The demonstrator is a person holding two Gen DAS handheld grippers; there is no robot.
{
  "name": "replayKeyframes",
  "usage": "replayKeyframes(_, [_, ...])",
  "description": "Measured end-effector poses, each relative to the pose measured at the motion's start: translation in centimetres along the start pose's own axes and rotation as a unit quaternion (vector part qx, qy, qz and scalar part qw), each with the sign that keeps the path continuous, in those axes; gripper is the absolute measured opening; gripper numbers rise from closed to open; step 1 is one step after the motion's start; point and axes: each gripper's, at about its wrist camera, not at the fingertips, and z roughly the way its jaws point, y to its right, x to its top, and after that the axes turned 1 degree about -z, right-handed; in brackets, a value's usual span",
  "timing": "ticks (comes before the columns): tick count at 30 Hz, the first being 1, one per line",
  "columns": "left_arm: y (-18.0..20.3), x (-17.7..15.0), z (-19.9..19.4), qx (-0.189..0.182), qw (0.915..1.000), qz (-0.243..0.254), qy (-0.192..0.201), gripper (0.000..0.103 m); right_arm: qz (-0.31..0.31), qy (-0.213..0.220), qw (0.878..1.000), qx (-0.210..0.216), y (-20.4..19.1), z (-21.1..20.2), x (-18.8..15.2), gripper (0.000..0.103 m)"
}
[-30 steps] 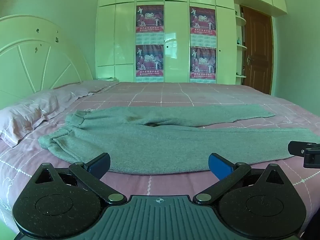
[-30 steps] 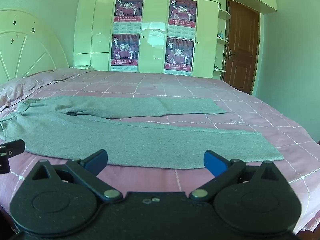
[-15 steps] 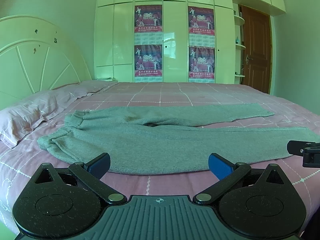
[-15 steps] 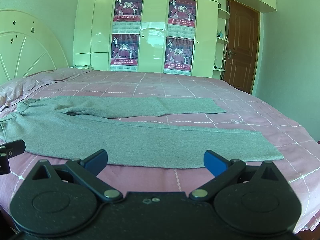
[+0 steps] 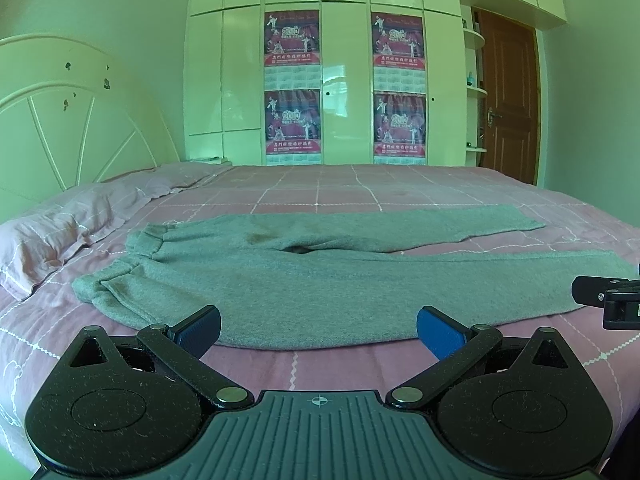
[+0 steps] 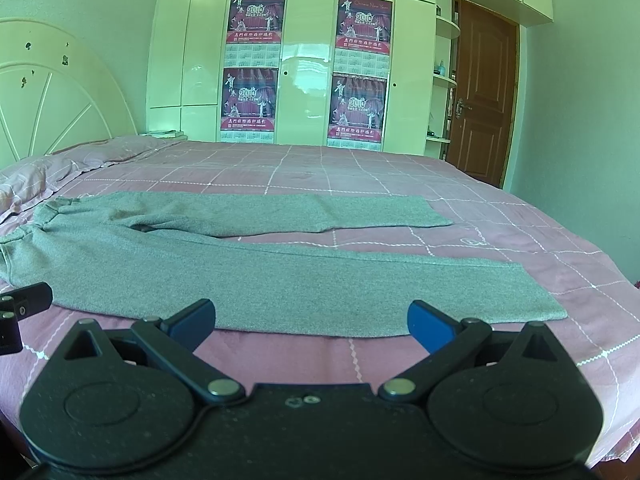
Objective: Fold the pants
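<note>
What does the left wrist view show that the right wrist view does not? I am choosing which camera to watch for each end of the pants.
Only the left wrist view shows the pillow in full and the bunched waistband close up. Only the right wrist view shows both leg hems, the near one and the far one. Both show the grey pants lying flat on the pink bed, the posters and the brown door. The left tool and the right tool are both open and empty.
</note>
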Motion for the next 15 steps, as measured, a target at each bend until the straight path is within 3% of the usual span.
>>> replayKeyframes(15, [0.09,0.03,-0.07,-0.001,1.0000,0.002,0.000,0.103,0.000,0.000,1.000,0.000,0.00,0.01,-0.02,0.097])
